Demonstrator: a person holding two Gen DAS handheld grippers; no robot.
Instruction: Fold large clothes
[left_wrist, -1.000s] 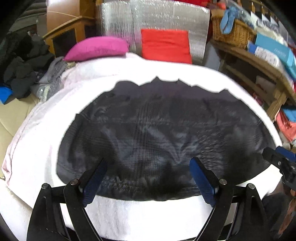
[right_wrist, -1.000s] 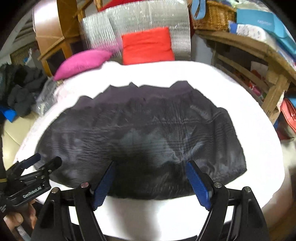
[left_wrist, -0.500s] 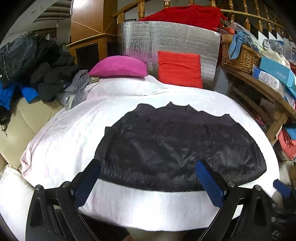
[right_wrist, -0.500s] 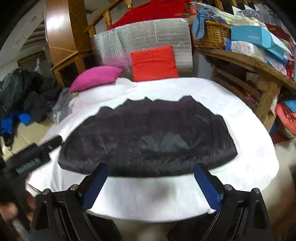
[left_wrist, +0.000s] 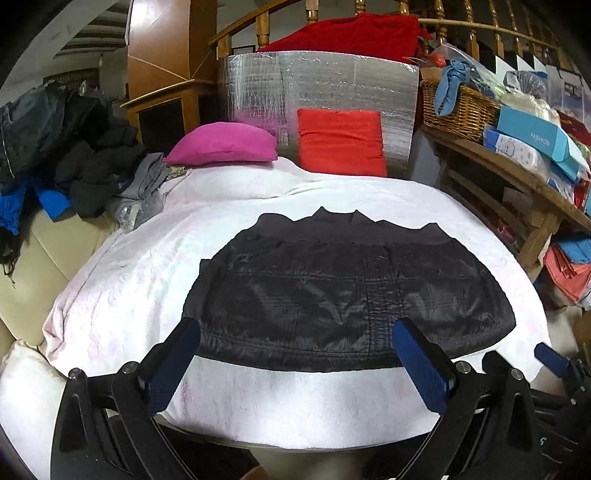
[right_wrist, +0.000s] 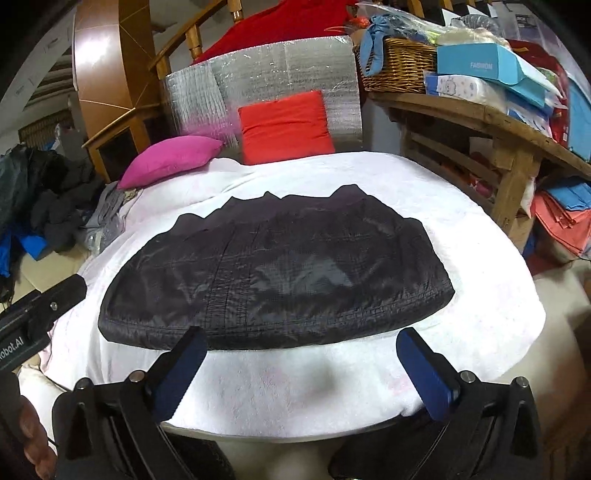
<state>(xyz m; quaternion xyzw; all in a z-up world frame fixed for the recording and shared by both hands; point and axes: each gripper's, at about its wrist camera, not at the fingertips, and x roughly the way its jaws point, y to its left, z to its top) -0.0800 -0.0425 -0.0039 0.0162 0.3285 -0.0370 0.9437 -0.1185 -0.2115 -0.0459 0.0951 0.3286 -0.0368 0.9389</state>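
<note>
A black quilted jacket (left_wrist: 343, 295) lies folded flat into a wide rectangle on the white towel-covered table (left_wrist: 129, 280). It also shows in the right wrist view (right_wrist: 277, 273). My left gripper (left_wrist: 295, 362) is open and empty, held back at the table's near edge, clear of the jacket. My right gripper (right_wrist: 299, 369) is open and empty too, also at the near edge, just short of the jacket's near hem. The left gripper's body (right_wrist: 33, 317) shows at the left of the right wrist view.
A pink cushion (left_wrist: 221, 144) and a red cushion (left_wrist: 340, 142) lean against a silver foil panel (left_wrist: 321, 85) at the far end. A pile of dark clothes (left_wrist: 74, 155) lies on a sofa at left. A wooden shelf (left_wrist: 517, 173) with boxes and a basket stands at right.
Both grippers have pulled back and up from the jacket toward the near edge of the table. The jacket stays lying flat and has not moved.
</note>
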